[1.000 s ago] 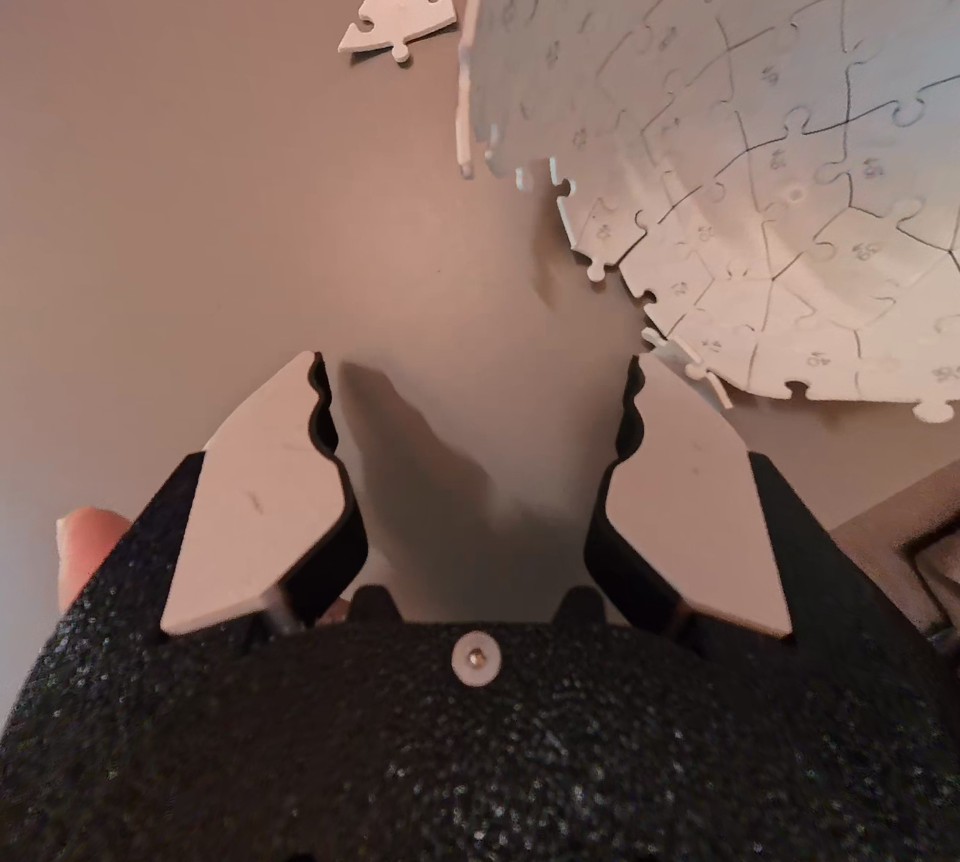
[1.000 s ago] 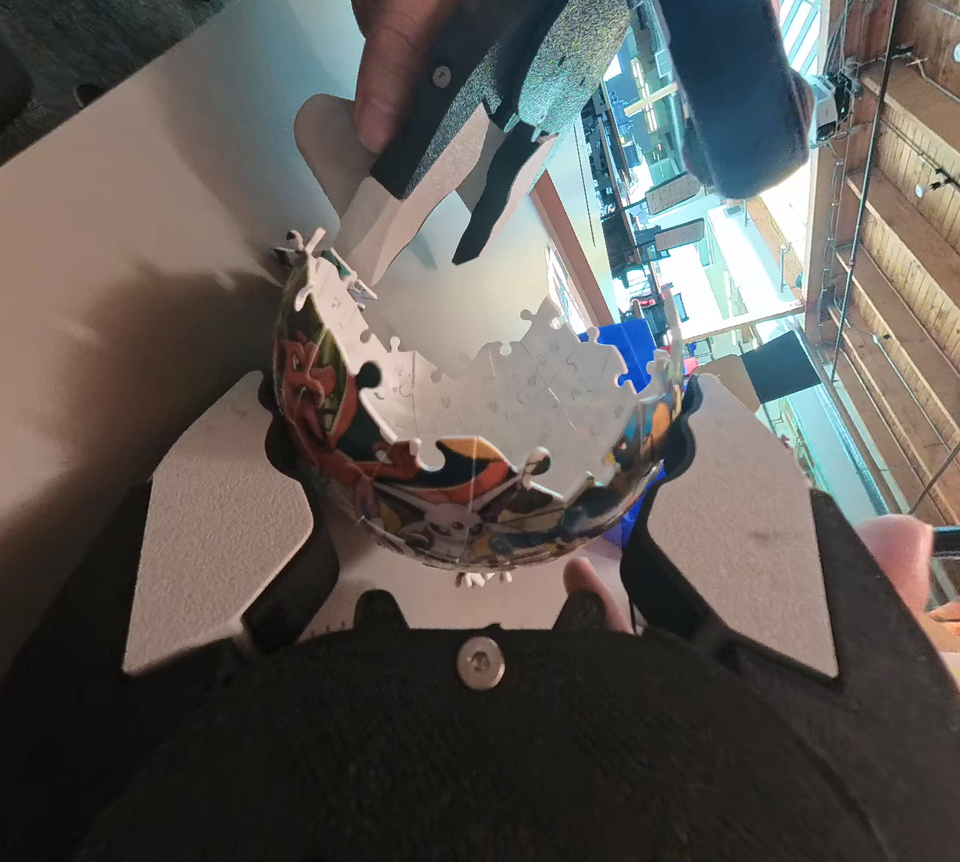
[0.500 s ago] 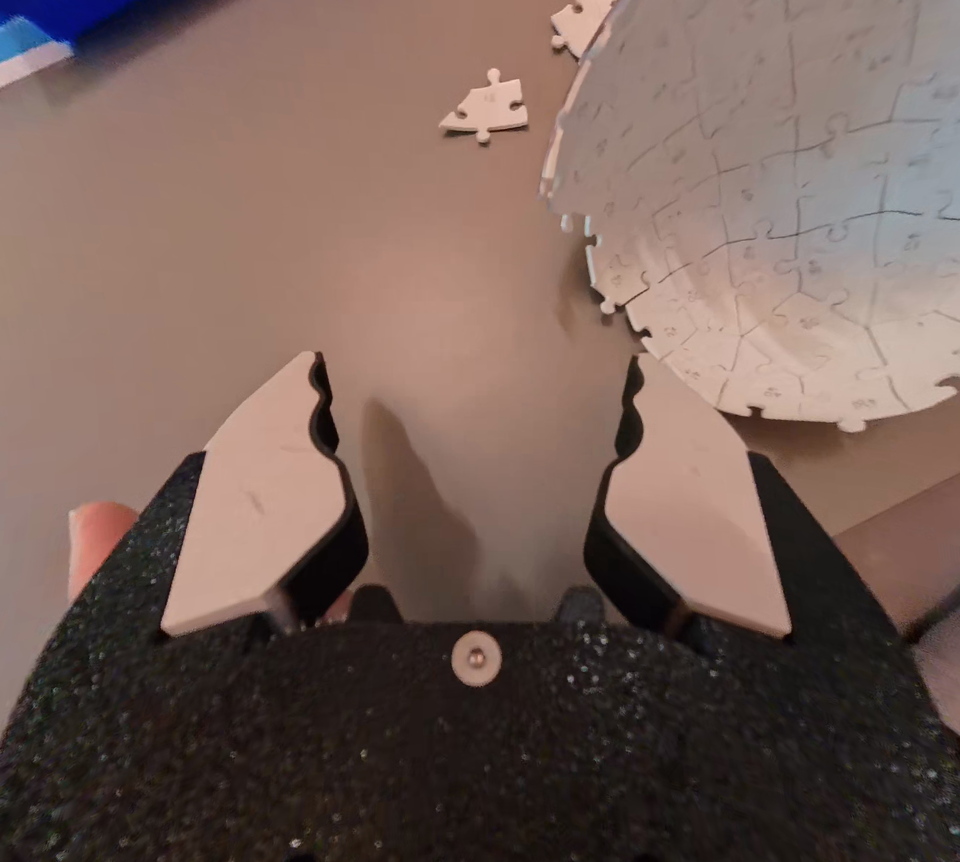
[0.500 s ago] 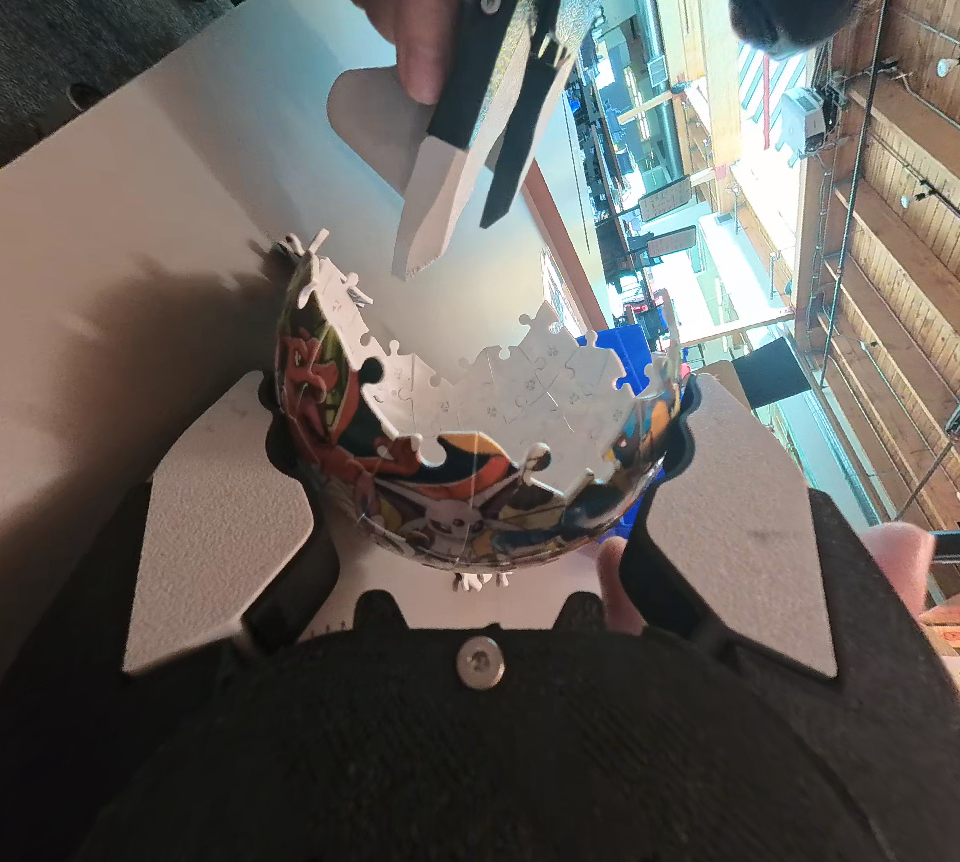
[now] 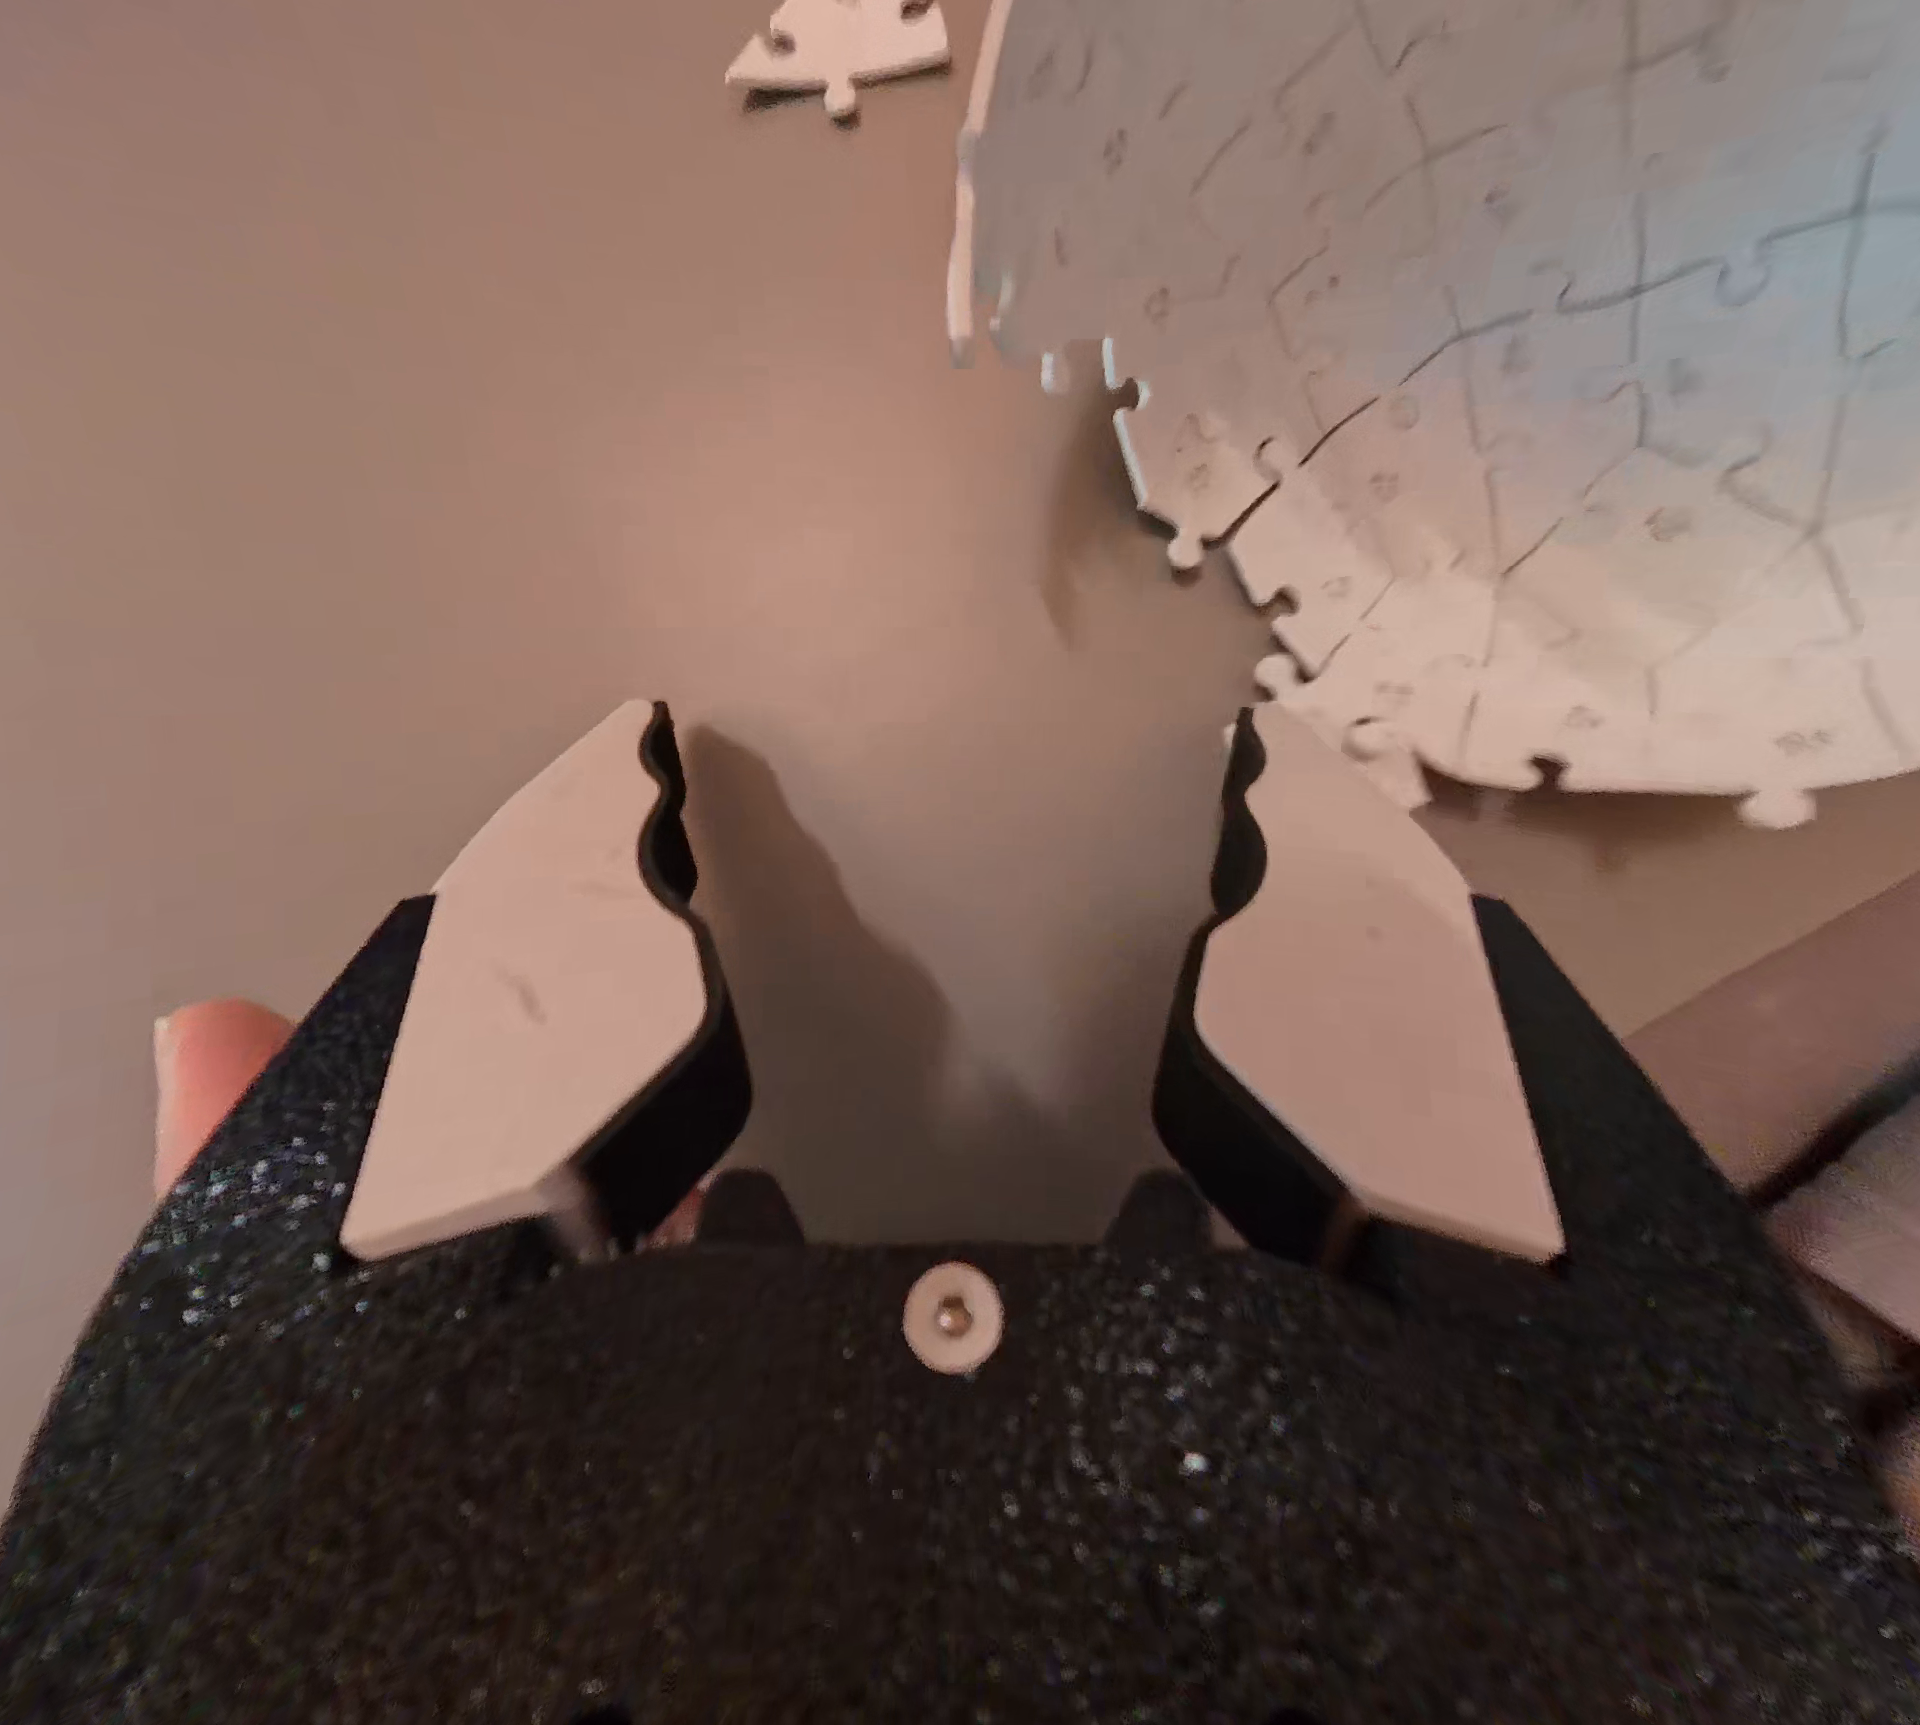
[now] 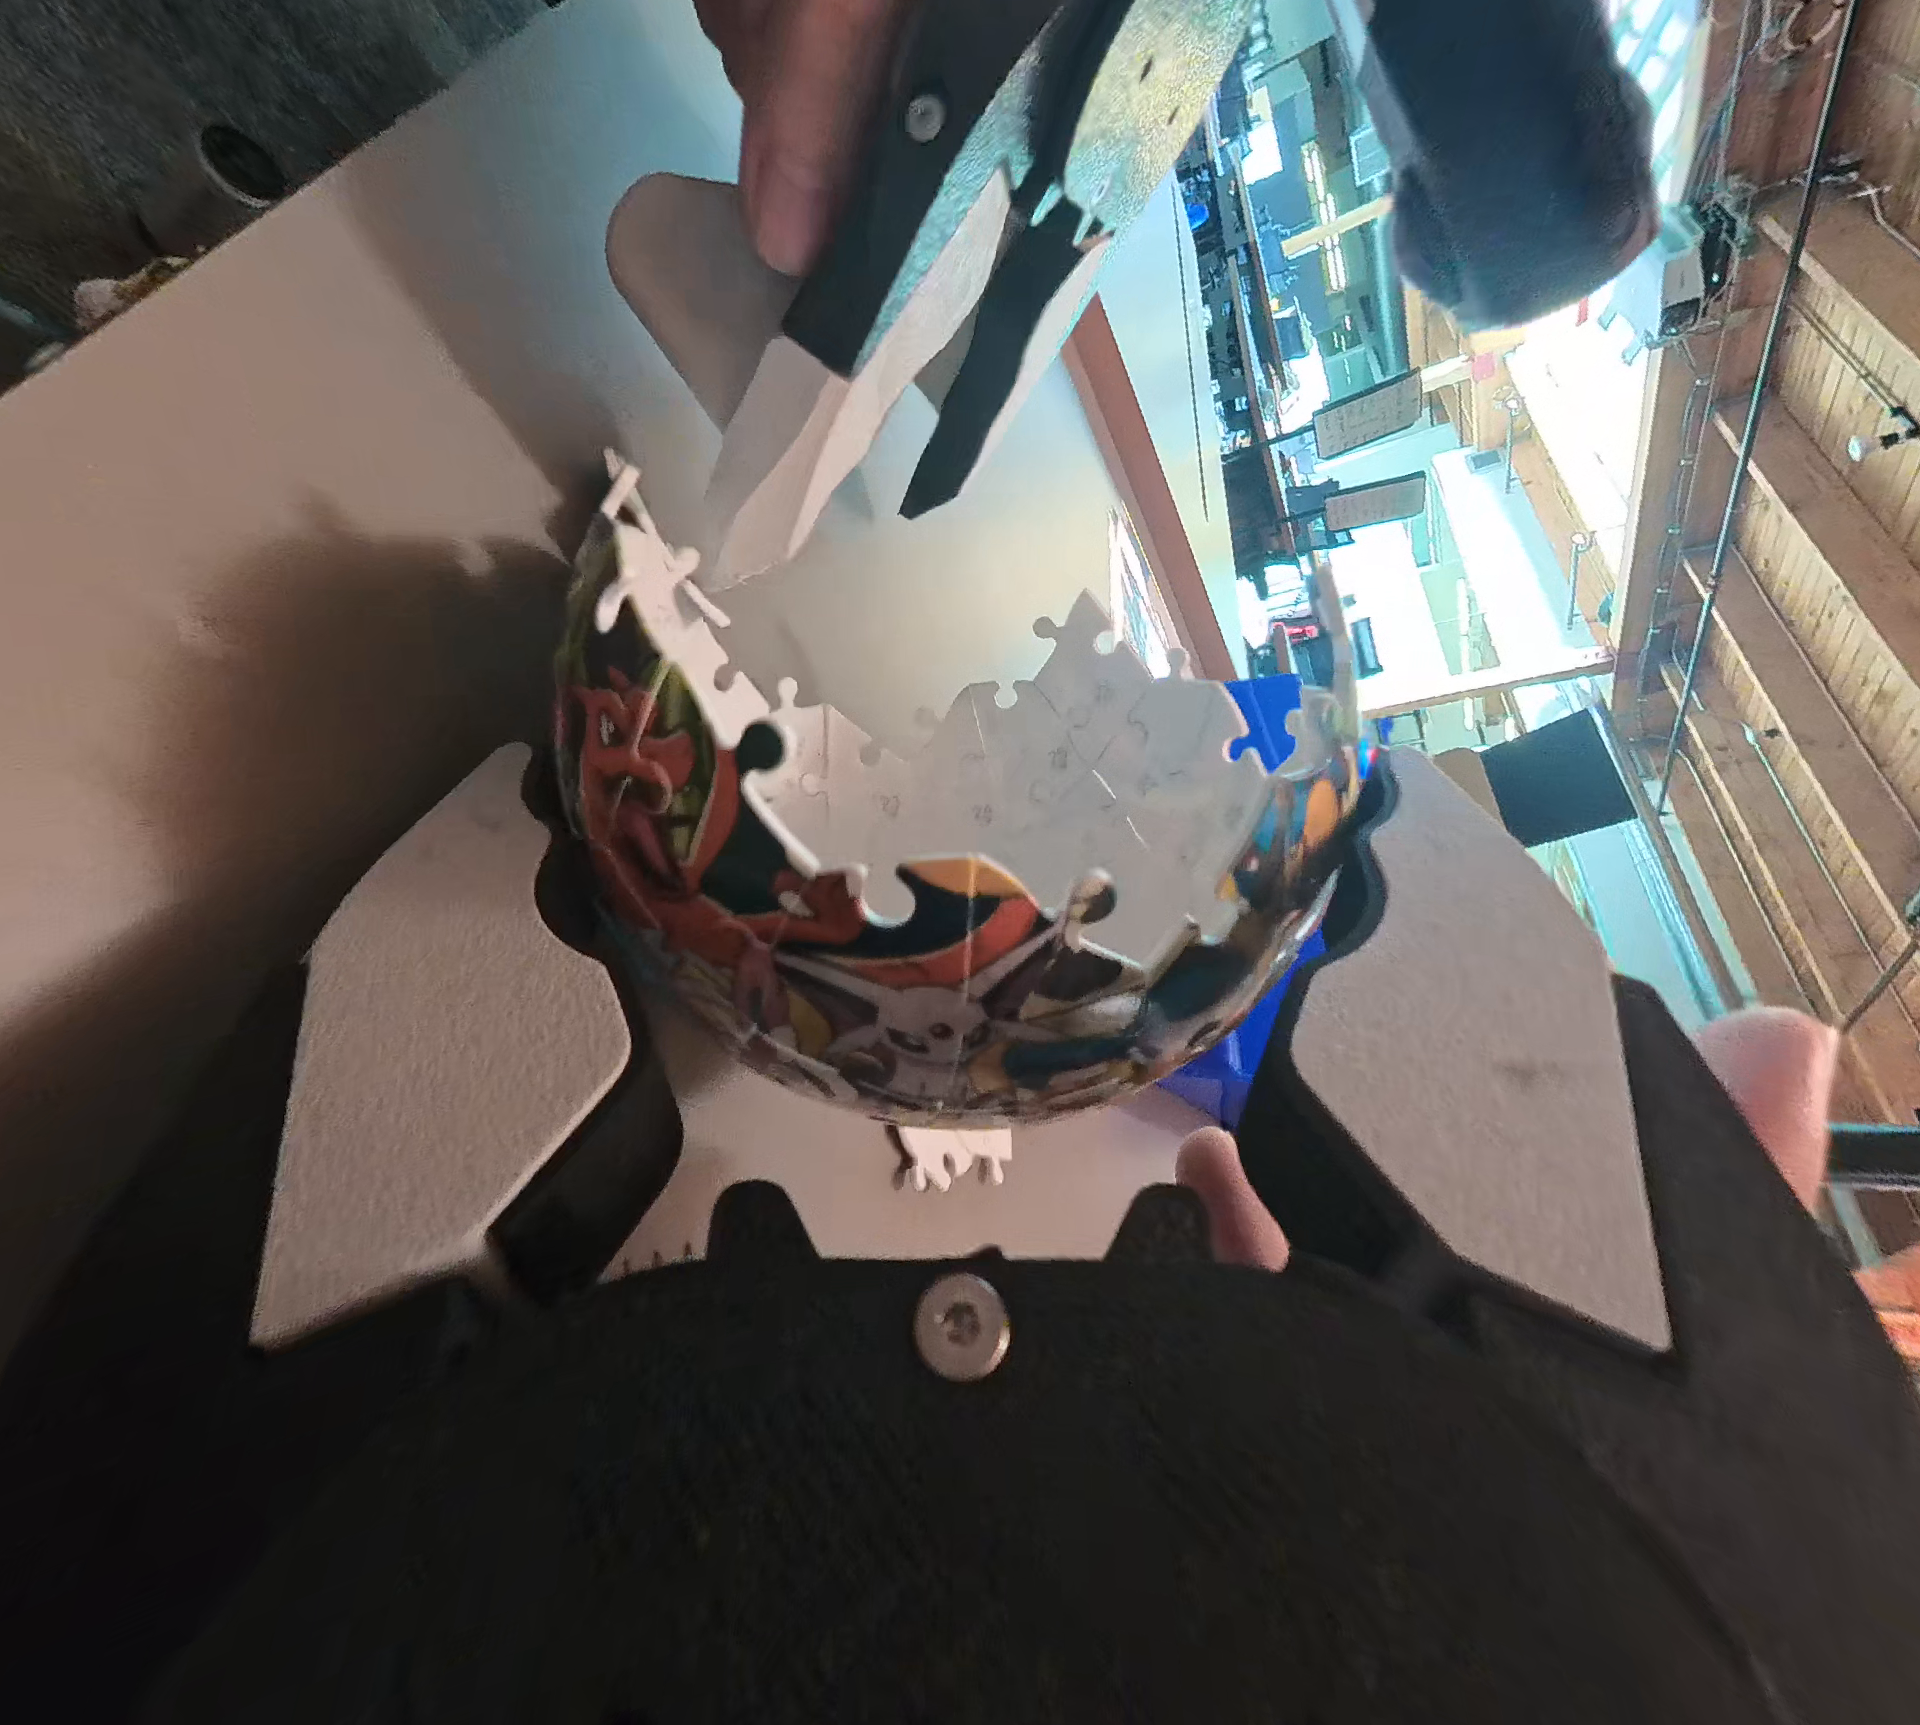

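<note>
My right gripper (image 6: 961, 771) is shut on a half-sphere puzzle bowl (image 6: 831, 948), one finger on each side; the bowl is colourful outside and white inside. It holds the bowl just above the white table (image 6: 260, 532). My left gripper (image 5: 945, 719) is open and empty. In the left wrist view its right fingertip is close to the bowl's jagged rim (image 5: 1507, 325). In the right wrist view the left gripper (image 6: 831, 532) points down at the far left rim, next to a piece (image 6: 644, 532) that sticks out of it. A loose white piece (image 5: 847, 23) lies on the table beyond.
Another loose piece (image 6: 951, 1156) lies under the bowl. A blue bin (image 6: 1262, 699) shows behind the bowl's far rim. A person's hand (image 6: 800, 65) holds the left gripper. The table edge (image 5: 1766, 979) runs at the lower right. My left gripper's tips are some 12 centimeters from the loose white piece (image 5: 847, 23).
The left gripper rose away from the bowl half a second ago and has come back down to the far left rim. The right gripper still holds the bowl in place.
</note>
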`<act>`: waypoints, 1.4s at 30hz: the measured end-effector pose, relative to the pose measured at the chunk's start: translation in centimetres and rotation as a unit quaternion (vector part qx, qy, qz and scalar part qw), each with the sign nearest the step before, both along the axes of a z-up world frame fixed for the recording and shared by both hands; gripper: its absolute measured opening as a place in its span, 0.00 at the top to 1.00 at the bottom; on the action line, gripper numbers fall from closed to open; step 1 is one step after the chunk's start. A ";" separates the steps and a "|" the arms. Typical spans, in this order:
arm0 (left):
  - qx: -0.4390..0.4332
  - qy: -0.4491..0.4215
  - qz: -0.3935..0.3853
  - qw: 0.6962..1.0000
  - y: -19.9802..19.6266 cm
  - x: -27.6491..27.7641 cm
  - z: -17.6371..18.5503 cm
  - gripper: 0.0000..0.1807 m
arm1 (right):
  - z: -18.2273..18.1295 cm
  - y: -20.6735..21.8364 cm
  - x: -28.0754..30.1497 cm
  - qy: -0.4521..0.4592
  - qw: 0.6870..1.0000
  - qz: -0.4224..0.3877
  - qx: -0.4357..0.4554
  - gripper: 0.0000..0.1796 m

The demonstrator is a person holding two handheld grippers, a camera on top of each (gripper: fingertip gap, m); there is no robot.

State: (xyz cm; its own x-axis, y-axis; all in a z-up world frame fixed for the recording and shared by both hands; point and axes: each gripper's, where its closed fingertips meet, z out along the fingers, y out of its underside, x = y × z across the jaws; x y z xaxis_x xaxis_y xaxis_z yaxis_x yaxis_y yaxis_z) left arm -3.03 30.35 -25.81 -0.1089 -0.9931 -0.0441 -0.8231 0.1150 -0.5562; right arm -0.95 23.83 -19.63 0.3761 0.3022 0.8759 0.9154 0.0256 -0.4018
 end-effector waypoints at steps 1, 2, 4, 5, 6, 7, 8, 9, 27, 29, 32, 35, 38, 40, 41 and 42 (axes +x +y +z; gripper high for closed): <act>0.017 0.009 -0.001 1.000 0.3 -0.3 -0.2 0.45 | 0.0 0.0 -0.1 0.005 1.000 0.004 -0.004 0.23; 0.025 0.008 -0.001 1.000 0.5 -0.3 -0.2 0.45 | 0.0 0.0 -0.2 0.013 1.000 0.007 -0.009 0.22; 0.032 0.013 0.001 0.999 0.6 -0.4 -0.1 0.44 | 0.0 0.0 -0.2 0.013 1.000 0.004 -0.011 0.22; 0.034 0.014 0.004 0.999 0.6 -0.4 -0.1 0.44 | 0.0 0.0 -0.1 0.004 1.000 0.002 -0.011 0.22; 0.036 0.012 0.008 0.999 0.7 -0.3 0.0 0.45 | 0.0 0.0 -0.1 0.001 1.000 0.002 -0.010 0.23; 0.036 0.011 0.012 0.999 0.7 -0.3 0.1 0.45 | 0.0 0.0 -0.1 0.001 1.000 0.001 -0.010 0.23; 0.036 0.006 0.018 0.999 0.9 -0.1 0.3 0.45 | 0.0 0.0 -0.1 0.001 1.000 0.000 -0.010 0.23; 0.033 -0.003 0.025 0.999 0.9 0.1 0.7 0.45 | 0.0 0.0 -0.1 0.001 1.000 0.000 -0.010 0.23; 0.036 -0.042 0.057 0.997 0.1 4.1 0.2 0.43 | 0.0 0.2 0.4 0.017 1.000 -0.008 -0.007 0.23; 0.039 -0.042 0.052 0.997 0.0 4.3 0.2 0.43 | 0.0 0.3 0.3 0.022 1.000 -0.006 -0.007 0.22; 0.049 -0.035 0.043 0.997 -0.2 4.4 0.3 0.45 | 0.0 0.4 0.5 0.026 1.000 -0.008 -0.008 0.22; 0.055 -0.033 0.042 0.997 -0.2 4.4 0.4 0.45 | 0.0 0.4 0.7 0.022 1.000 -0.011 -0.006 0.22; 0.018 -0.045 0.046 0.998 -0.5 4.6 0.5 0.43 | 0.0 0.3 0.7 0.018 1.000 -0.012 -0.004 0.22; 0.004 -0.048 0.047 0.998 -0.6 4.6 0.6 0.43 | 0.0 0.3 0.7 0.015 1.000 -0.013 -0.004 0.23; 0.005 -0.046 0.045 0.998 -0.6 4.5 0.5 0.43 | 0.0 0.3 0.7 0.014 1.000 -0.013 -0.004 0.23; 0.010 -0.040 0.044 0.998 -0.5 4.4 0.4 0.43 | 0.0 0.3 0.7 0.013 1.000 -0.013 -0.004 0.23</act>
State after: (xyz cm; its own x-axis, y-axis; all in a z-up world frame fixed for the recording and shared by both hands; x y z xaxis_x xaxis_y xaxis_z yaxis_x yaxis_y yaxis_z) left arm 1.38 29.84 -25.45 -0.0168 -0.9975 -0.0691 -0.7834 0.0561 -0.6190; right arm -0.27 24.14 -19.63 0.4074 0.2989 0.8630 0.9045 -0.0015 -0.4264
